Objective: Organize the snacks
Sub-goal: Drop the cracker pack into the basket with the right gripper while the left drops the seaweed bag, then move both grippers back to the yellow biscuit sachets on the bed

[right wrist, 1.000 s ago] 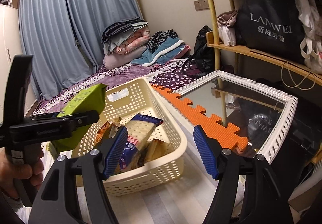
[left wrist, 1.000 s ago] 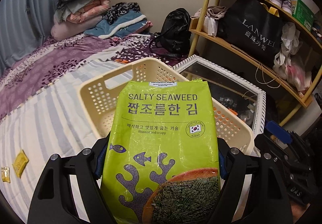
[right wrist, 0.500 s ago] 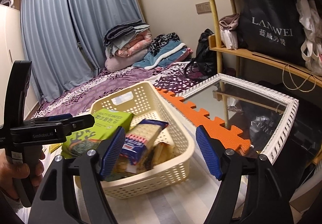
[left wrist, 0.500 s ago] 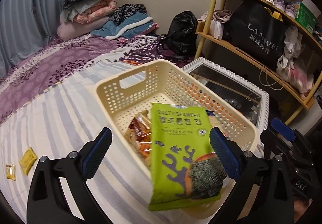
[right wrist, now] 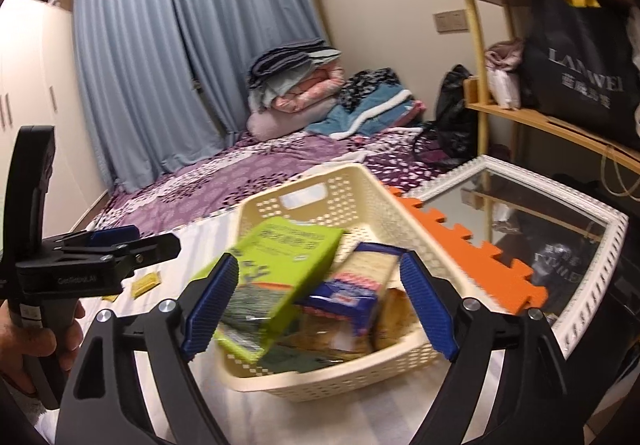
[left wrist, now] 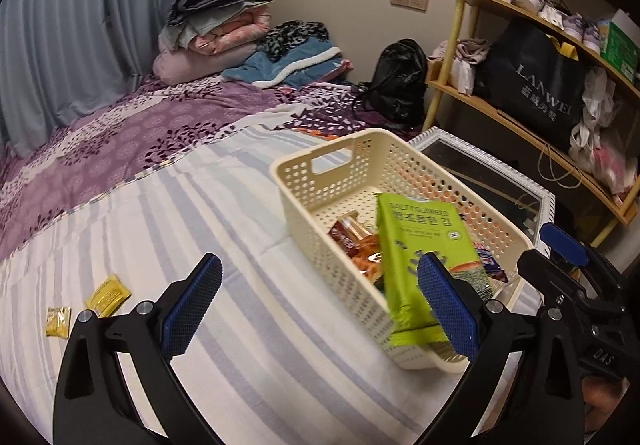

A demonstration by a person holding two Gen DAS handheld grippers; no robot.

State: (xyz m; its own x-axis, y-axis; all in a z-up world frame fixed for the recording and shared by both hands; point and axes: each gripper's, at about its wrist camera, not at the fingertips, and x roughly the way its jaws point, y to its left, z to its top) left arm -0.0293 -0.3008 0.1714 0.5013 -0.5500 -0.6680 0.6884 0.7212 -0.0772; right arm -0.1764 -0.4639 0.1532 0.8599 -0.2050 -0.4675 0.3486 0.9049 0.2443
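Observation:
A green salty seaweed packet (left wrist: 416,261) lies tilted in the cream perforated basket (left wrist: 340,165), its lower end over the near rim. It also shows in the right wrist view (right wrist: 280,277), leaning on a blue cracker pack (right wrist: 356,285) in the basket (right wrist: 320,181). Other snack packs (left wrist: 356,241) lie inside. My left gripper (left wrist: 320,305) is open and empty, to the left of the basket. My right gripper (right wrist: 320,309) is open and empty in front of the basket. Two small yellow sachets (left wrist: 108,295) lie on the striped bedsheet at the left.
The other gripper (right wrist: 96,261) is at the left of the right wrist view. A white-framed mirror (right wrist: 532,213) and an orange foam mat (right wrist: 472,245) lie right of the basket. A wooden shelf (left wrist: 520,125) with bags stands at the right. Folded blankets (left wrist: 224,33) are at the back.
My left gripper opened and let go of the seaweed packet, which dropped into the basket. The left gripper then pulled back and to the left. The right gripper moved closer to the basket.

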